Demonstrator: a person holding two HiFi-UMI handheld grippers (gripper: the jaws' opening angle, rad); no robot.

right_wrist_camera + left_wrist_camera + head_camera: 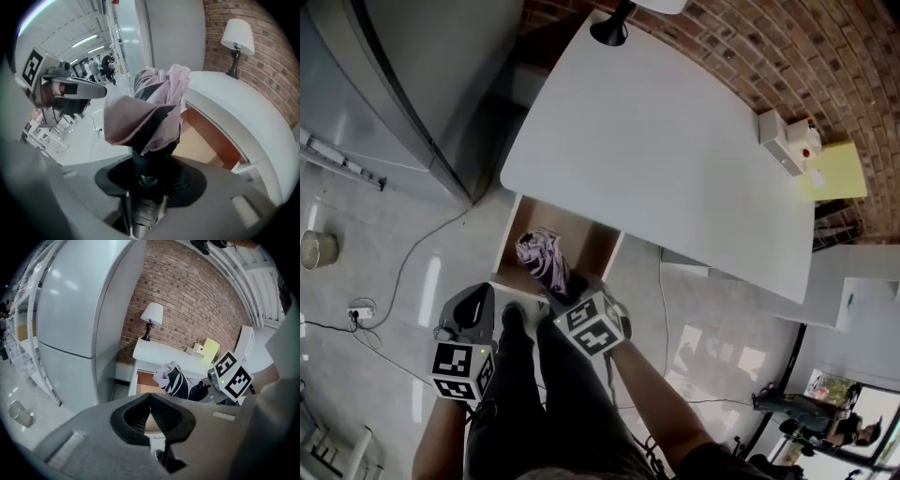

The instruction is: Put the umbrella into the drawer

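Note:
The folded umbrella [542, 258], pink and black cloth, hangs over the open wooden drawer [510, 239] under the white table [675, 141]. My right gripper [565, 292] is shut on its dark handle. In the right gripper view the umbrella [145, 112] rises from my right gripper [150, 161], with the drawer [201, 140] behind it. My left gripper [478, 305] hangs left of the drawer front, apart from the umbrella. Its pads meet at the tips in the left gripper view, so the left gripper [150, 397] is shut on nothing; beyond it are the umbrella [173, 380] and drawer [145, 378].
A tall grey fridge [412, 75] stands left of the table. On the table are a lamp [609, 28], a white box [783, 141] and a yellow pad [834, 169]. A tin [317, 248] and a cabled socket strip [361, 311] lie on the floor at left.

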